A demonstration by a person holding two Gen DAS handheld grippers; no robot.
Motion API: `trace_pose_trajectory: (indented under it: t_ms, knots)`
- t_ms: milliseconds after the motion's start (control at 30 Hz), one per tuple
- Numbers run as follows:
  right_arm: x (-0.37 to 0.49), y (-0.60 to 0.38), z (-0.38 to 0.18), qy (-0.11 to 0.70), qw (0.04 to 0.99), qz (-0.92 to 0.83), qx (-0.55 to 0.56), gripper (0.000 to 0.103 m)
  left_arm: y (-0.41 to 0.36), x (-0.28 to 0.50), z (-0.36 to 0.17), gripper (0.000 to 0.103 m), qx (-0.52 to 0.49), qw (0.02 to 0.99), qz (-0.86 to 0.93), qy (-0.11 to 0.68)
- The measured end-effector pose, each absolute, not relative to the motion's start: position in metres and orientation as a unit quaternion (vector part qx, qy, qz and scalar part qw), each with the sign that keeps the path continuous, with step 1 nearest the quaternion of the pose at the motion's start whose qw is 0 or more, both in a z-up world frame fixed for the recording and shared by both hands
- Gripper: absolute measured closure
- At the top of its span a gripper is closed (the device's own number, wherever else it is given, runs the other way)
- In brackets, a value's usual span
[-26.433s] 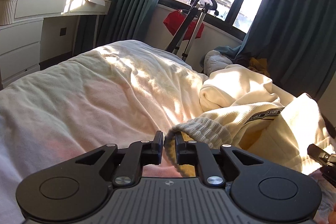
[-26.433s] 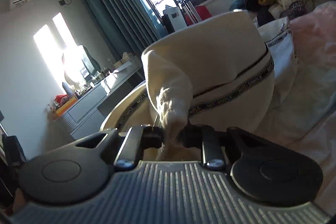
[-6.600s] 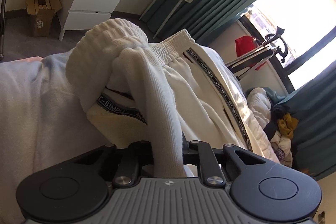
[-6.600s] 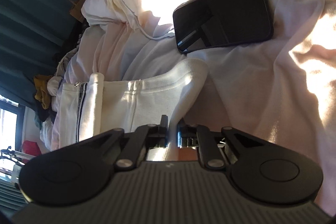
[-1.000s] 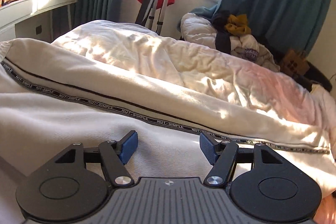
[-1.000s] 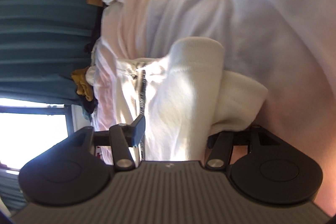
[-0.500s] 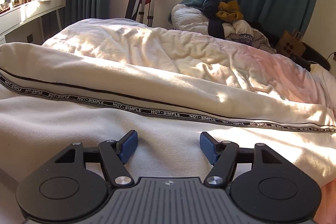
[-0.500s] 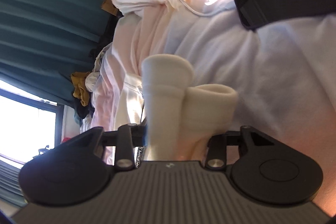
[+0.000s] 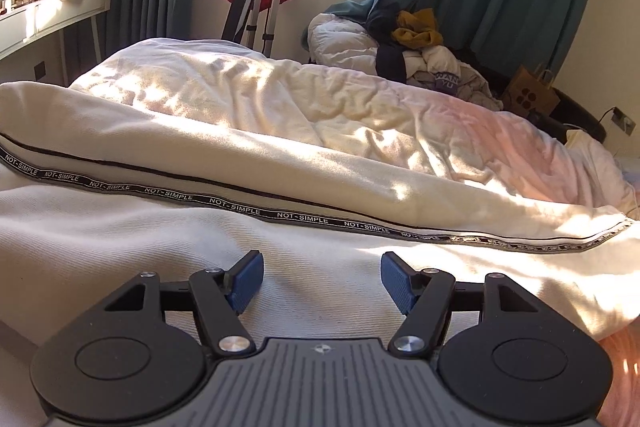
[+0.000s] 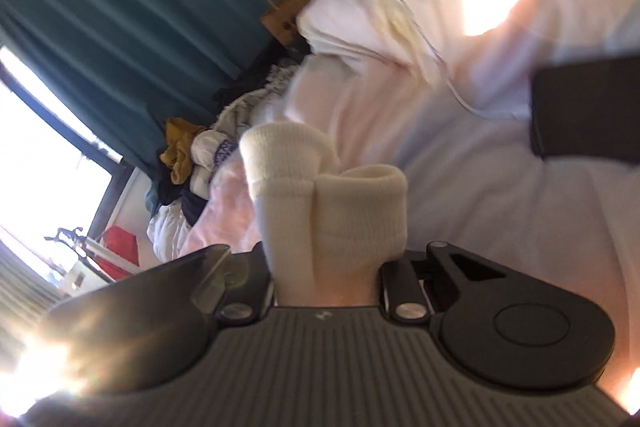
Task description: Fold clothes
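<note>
Cream sweatpants (image 9: 168,227) with a black "NOT-SIMPLE" side stripe (image 9: 280,213) lie stretched across the bed. My left gripper (image 9: 322,277) is open and empty, its blue pads (image 9: 244,279) just above the fabric. In the right wrist view, my right gripper (image 10: 326,267) is shut on the two ribbed ankle cuffs (image 10: 320,187) of the sweatpants, bunched side by side and lifted off the bed. This view is blurred and tilted.
A pale duvet (image 9: 360,115) covers the bed. A heap of clothes (image 9: 420,55) and a brown paper bag (image 9: 528,95) lie beyond it by teal curtains. A black phone (image 10: 588,107) with a white cable lies on the bedding. A white dresser (image 9: 48,15) stands at left.
My right gripper closed on the two cuffs and lifted them, swinging the view up. My left gripper stayed open over the sweatpants and barely moved.
</note>
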State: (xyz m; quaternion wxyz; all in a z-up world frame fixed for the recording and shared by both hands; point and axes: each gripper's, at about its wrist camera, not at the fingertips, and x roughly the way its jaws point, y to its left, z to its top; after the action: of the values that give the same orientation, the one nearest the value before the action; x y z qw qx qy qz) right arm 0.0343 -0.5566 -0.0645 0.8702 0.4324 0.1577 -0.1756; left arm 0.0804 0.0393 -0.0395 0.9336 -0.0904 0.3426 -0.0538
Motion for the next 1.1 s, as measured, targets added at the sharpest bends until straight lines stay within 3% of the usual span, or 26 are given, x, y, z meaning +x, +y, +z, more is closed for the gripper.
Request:
trace_pose_trajectory:
  t_ms: [433, 733, 967, 1100]
  knots:
    - [0.049, -0.437, 0.064, 0.109, 0.955, -0.122, 0.247, 0.089, 0.079, 0.072, -0.016, 0.037, -0.165, 0.937, -0.047, 0.304]
    - [0.035, -0.315, 0.107, 0.072, 0.989, -0.066, 0.115, 0.09, 0.109, 0.058, -0.001, 0.037, -0.212, 0.937, -0.037, 0.276]
    - [0.02, -0.172, 0.039, 0.089, 0.994, -0.007, -0.061, 0.09, 0.121, 0.054, -0.001, 0.037, -0.237, 0.933, -0.026, 0.271]
    - [0.012, -0.104, -0.038, 0.167, 0.973, 0.06, -0.15, 0.09, 0.123, 0.05, -0.002, 0.036, -0.223, 0.938, -0.011, 0.264]
